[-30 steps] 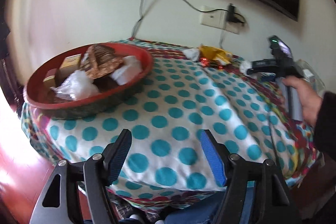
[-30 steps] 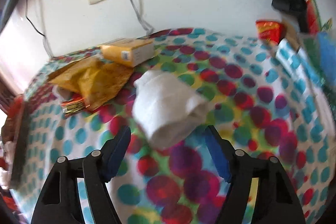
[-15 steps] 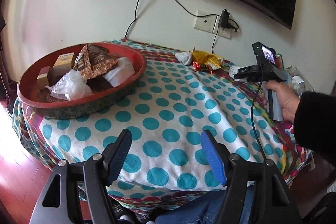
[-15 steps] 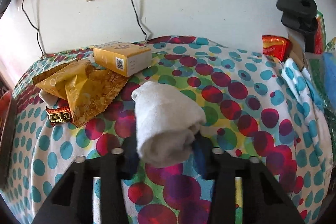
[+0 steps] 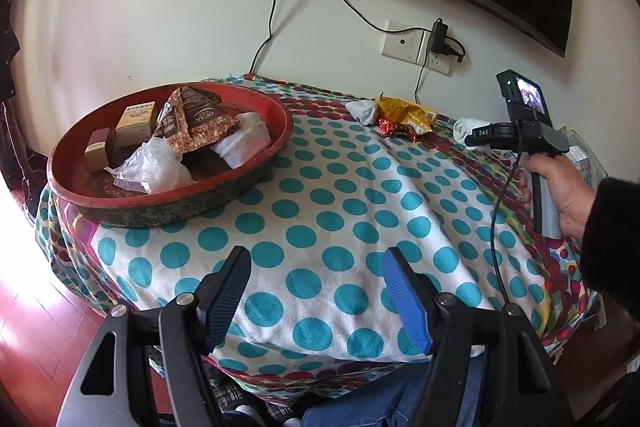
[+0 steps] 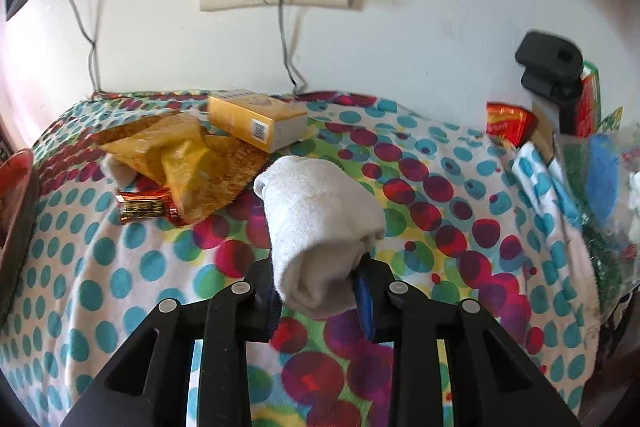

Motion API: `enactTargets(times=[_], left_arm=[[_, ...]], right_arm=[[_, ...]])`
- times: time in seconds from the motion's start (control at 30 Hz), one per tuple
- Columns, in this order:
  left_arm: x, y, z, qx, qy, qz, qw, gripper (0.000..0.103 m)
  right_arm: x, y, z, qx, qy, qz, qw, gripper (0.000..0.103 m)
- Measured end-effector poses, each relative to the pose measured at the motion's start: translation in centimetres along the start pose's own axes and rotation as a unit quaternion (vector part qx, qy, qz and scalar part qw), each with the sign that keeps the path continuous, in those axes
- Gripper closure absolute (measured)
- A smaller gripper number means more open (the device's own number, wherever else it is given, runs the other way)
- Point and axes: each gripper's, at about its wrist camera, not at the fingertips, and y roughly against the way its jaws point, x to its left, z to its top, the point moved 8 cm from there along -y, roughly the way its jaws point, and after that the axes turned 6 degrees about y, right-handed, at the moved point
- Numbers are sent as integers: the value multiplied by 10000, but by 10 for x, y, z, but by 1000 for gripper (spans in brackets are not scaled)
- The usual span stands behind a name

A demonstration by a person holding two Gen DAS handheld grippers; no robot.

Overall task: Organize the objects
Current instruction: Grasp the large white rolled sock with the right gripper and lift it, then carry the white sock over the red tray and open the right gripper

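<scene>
The right gripper (image 6: 320, 291) is closed on a rolled white sock (image 6: 320, 227), pinching its near end so the rest of the roll sticks forward and up, off the cloth (image 6: 120, 287). Gripping the end rather than the middle probably leaves the bulk free to drop cleanly when the jaws let go. The left gripper (image 5: 316, 291) waits at the table's near edge, jaws wide apart and holding nothing, clear of the other's path.

Beyond the sock, loose items lie on the cloth by the wall: a red wrapper (image 6: 146, 207), a crumpled yellow bag (image 6: 176, 159) and a yellow box (image 6: 256, 123) partly resting on the bag. Another white sock (image 5: 362, 111) lies just beside them.

Further left sits the red tray (image 5: 280, 143), already holding boxes, a brown packet, a clear bag and a white cloth; it looks like the collecting place, so the held sock is likely headed there.
</scene>
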Motion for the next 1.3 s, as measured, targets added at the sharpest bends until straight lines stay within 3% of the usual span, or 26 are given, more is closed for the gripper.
enactTargets(times=[0.43,0.7,1.0,1.3], left_arm=[[12,13,9,-190,116,260,9994,33],[26,18,14,-295,241,465,9982,33],[47,25,23,-529,467,764,9946,33],[60,25,25,-527,634,820,9932,33]], right_arm=[[73,50,14,-358,539,178,9977,75],[154,69,12,-571,1088,434,9915,75],[250,95,16,-789,1668,1071,9770,75],[316,78,26,-605,1985,1406,9681,75]])
